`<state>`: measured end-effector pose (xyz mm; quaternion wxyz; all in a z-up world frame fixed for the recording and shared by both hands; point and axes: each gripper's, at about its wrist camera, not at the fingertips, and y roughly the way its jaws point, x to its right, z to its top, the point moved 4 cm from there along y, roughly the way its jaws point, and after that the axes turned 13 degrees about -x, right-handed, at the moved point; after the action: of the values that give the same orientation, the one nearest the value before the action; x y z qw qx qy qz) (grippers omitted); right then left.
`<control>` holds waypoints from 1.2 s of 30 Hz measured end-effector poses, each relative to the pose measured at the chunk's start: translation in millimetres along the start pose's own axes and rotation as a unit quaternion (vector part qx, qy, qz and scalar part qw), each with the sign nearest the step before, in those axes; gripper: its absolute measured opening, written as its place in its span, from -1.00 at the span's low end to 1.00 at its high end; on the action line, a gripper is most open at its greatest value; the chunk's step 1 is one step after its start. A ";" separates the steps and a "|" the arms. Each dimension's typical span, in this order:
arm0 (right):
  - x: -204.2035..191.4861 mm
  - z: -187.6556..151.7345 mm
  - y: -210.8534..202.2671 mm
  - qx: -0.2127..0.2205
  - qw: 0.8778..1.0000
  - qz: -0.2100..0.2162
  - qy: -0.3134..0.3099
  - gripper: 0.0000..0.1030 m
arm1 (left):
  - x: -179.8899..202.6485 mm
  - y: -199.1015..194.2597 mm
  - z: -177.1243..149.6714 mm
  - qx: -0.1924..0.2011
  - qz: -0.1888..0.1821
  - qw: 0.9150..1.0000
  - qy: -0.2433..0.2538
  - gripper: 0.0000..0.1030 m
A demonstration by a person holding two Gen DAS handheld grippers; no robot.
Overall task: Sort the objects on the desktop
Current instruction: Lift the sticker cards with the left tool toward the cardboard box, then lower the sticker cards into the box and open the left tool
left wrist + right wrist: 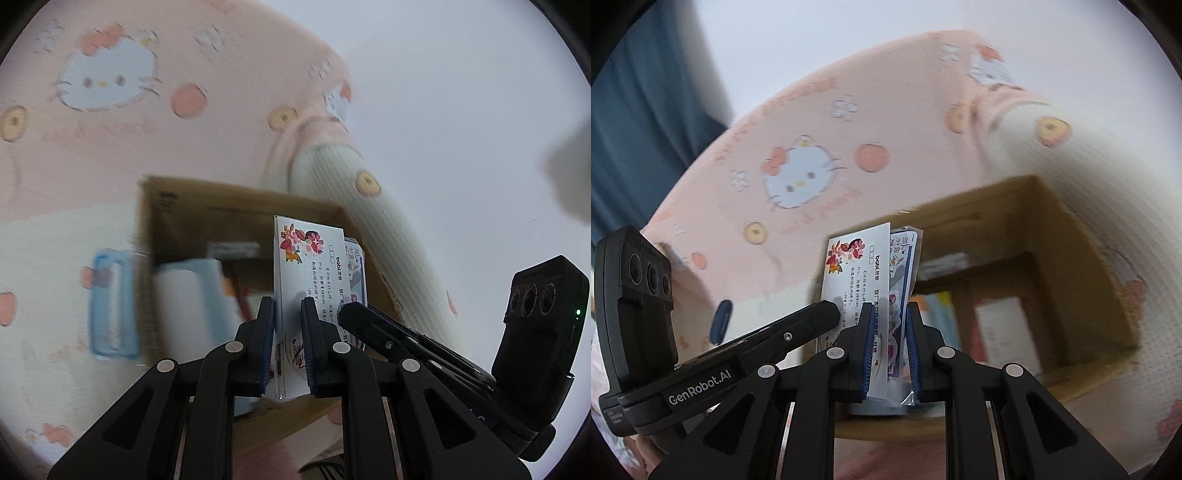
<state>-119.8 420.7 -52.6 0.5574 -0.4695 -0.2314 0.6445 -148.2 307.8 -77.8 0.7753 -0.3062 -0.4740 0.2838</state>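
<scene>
Both grippers hold one pack of cards in clear wrap, a white card with red flowers and printed text in front (314, 266) (862, 273). My left gripper (288, 314) is shut on the pack's left part. My right gripper (888, 317) is shut on its right part, with a purple sticker sheet (905, 266) behind the white card. The pack hangs upright over an open cardboard box (177, 210) (1071, 236). The right gripper's body (424, 343) shows in the left wrist view, the left gripper's body (775, 336) in the right wrist view.
The box stands on a pink Hello Kitty cloth (110, 81) (798, 177). Inside it lie a white and light-blue item (195, 291) and other paper goods (1001, 328). A blue case (110, 306) lies left of the box. A dark blue oval object (721, 321) lies on the cloth.
</scene>
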 end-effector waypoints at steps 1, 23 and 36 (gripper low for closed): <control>11.2 1.2 0.3 -0.003 1.000 -0.002 0.008 -0.73 | 6.9 10.4 1.6 -0.008 -0.003 1.000 0.002 -0.69; 117.8 7.1 53.7 -0.076 0.994 -0.071 0.025 -0.70 | 14.8 142.7 17.0 -0.142 0.007 0.988 -0.064 -0.58; 116.6 8.3 48.8 -0.092 0.992 -0.085 0.014 -0.36 | -8.9 137.8 13.7 -0.159 0.029 0.982 -0.099 0.12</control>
<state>-144.1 518.4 -129.4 0.5681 -0.5059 -0.3211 0.5641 -184.8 393.8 -180.3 0.6575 -0.4092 -0.5784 0.2563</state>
